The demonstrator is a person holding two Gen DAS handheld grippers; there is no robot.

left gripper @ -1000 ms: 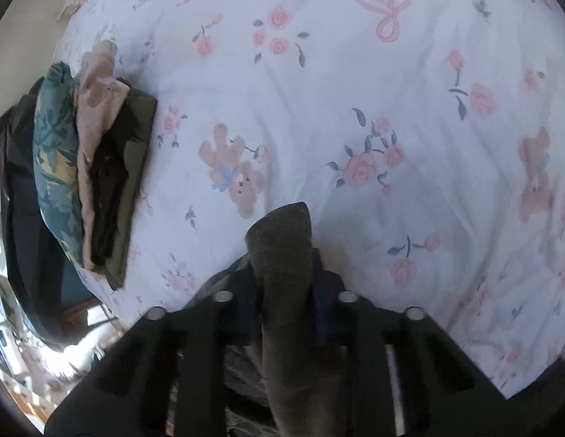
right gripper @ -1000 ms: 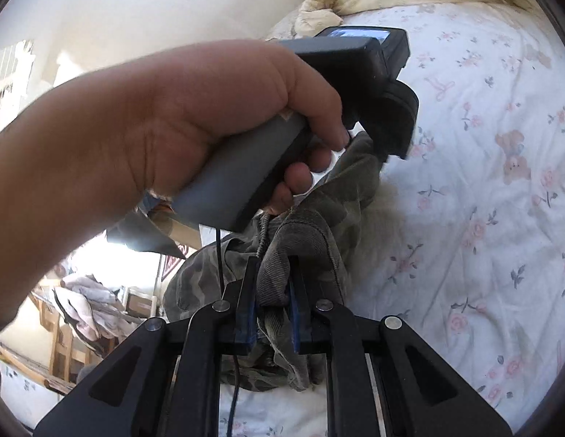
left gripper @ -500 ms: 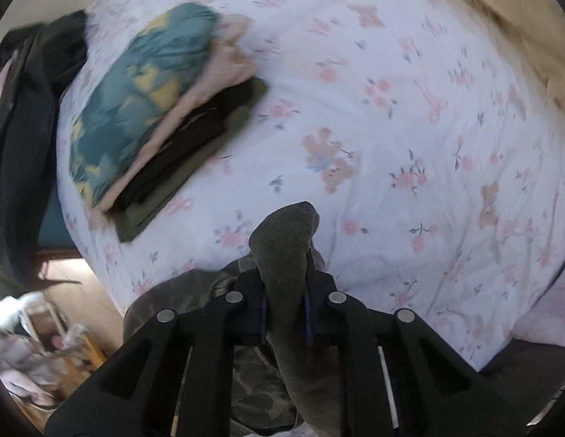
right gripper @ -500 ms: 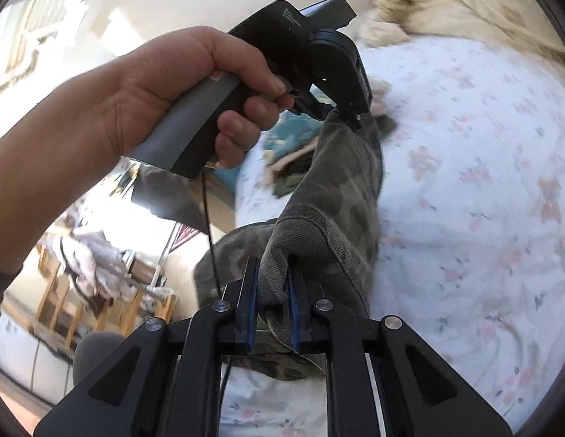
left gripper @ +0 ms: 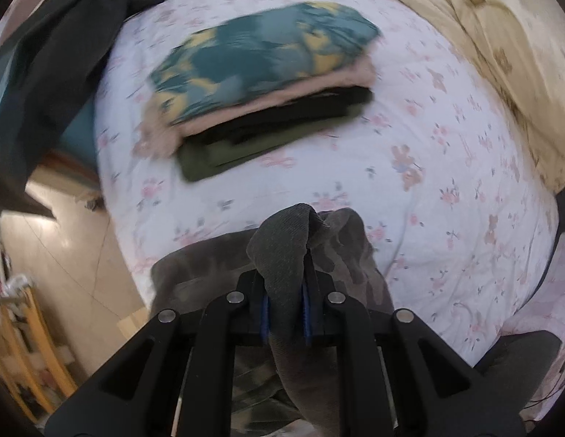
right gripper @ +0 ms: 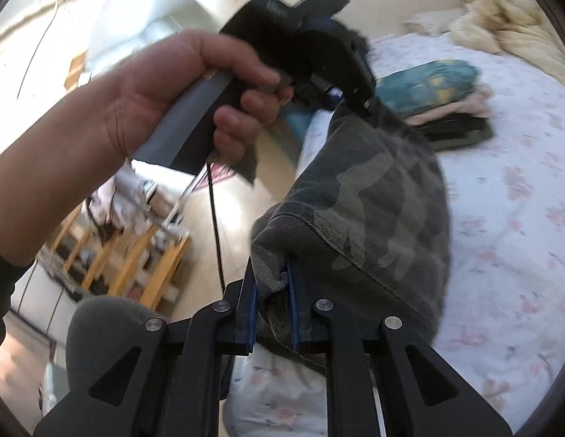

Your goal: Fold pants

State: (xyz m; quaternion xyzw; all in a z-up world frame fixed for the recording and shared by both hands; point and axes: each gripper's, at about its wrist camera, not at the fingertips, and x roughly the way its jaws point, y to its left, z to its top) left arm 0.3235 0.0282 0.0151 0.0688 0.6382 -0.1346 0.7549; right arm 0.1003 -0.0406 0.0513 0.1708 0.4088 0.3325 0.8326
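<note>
Camouflage pants hang stretched between my two grippers above the edge of a floral bed. My left gripper is shut on a bunched fold of the pants, pointing steeply down at the sheet. My right gripper is shut on the other end of the waistband. In the right wrist view a hand holds the left gripper's handle, and its fingers pinch the cloth at the upper end. The rest of the pants droops below both grippers, partly hidden.
A stack of folded clothes, teal-patterned on top, lies on the white floral sheet. A cream duvet is bunched at the far right. Dark garments hang at the left. Tiled floor and a wooden rack lie beyond the bed's edge.
Both grippers have risen and swung across the bed with the pants, rolling as they went. The pants are now pulled out wider between them, and the folded stack has come to the middle of the left view.
</note>
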